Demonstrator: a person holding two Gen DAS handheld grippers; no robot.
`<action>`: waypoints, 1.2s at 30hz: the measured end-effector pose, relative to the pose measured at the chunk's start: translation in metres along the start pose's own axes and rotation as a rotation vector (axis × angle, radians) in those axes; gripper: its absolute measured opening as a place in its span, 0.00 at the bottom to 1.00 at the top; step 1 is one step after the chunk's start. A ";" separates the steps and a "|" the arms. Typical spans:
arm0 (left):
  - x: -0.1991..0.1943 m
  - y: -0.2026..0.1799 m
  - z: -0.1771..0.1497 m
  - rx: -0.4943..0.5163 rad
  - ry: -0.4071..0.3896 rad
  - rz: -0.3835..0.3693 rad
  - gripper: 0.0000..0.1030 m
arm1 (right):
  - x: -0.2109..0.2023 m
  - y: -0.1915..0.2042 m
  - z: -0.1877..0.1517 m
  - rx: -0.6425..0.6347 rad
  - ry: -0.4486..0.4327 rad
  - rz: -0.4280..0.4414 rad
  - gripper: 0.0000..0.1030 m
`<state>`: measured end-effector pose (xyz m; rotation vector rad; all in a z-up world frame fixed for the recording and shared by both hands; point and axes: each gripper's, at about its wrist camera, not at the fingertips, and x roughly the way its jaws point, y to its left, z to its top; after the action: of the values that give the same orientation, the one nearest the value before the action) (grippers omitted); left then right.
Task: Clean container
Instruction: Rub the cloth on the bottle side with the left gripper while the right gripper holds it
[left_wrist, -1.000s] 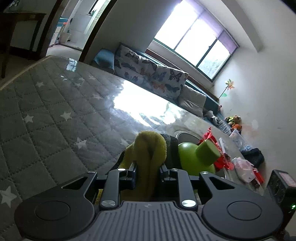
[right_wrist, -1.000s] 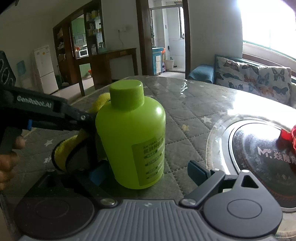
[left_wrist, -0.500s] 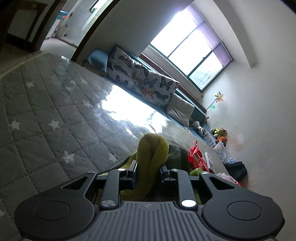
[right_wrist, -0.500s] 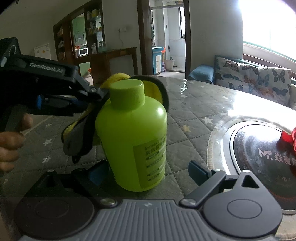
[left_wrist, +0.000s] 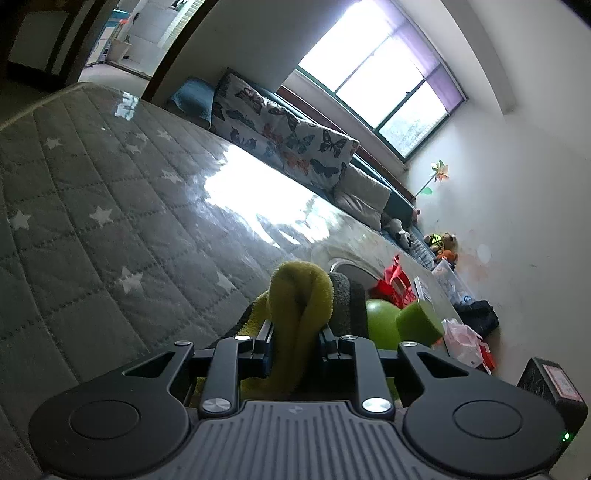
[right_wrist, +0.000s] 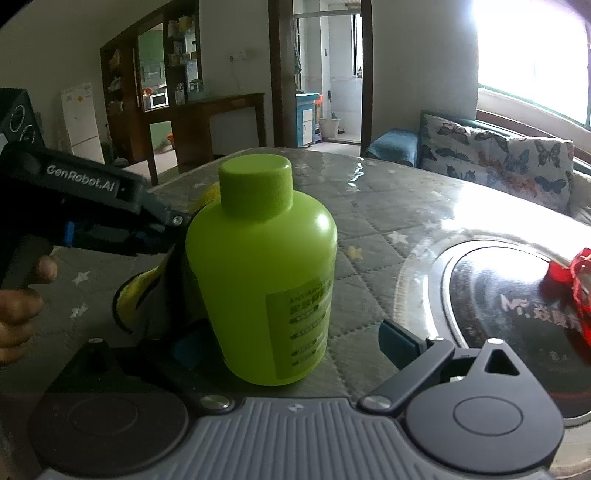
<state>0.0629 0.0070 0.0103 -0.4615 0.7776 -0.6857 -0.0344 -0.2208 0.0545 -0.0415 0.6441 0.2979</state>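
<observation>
The green bottle (right_wrist: 262, 266) stands upright on the worktop (right_wrist: 388, 206), cap up, its long axis vertical, between the spread jaws of the right hand-held gripper (right_wrist: 295, 343), which is released and flanks its base without gripping. The left hand-held gripper (left_wrist: 295, 338) is clenched on a yellow cloth (left_wrist: 299, 299), pressed against the bottle's left side. From the left gripper the bottle lies just right and ahead. The cloth-bearing left gripper is the one placed for wiping; how much is already wiped cannot be told.
</observation>
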 end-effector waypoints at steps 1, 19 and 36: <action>0.000 -0.001 -0.002 0.004 0.003 -0.001 0.23 | -0.002 -0.001 -0.001 0.001 0.000 -0.002 0.95; 0.010 -0.004 0.005 -0.019 0.018 -0.053 0.23 | -0.014 -0.010 -0.007 0.024 0.001 -0.030 0.95; 0.023 -0.001 0.006 -0.015 0.069 -0.054 0.23 | -0.005 -0.013 0.000 0.032 0.005 -0.036 0.94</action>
<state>0.0791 -0.0089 0.0035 -0.4759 0.8382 -0.7502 -0.0346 -0.2343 0.0567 -0.0236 0.6522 0.2532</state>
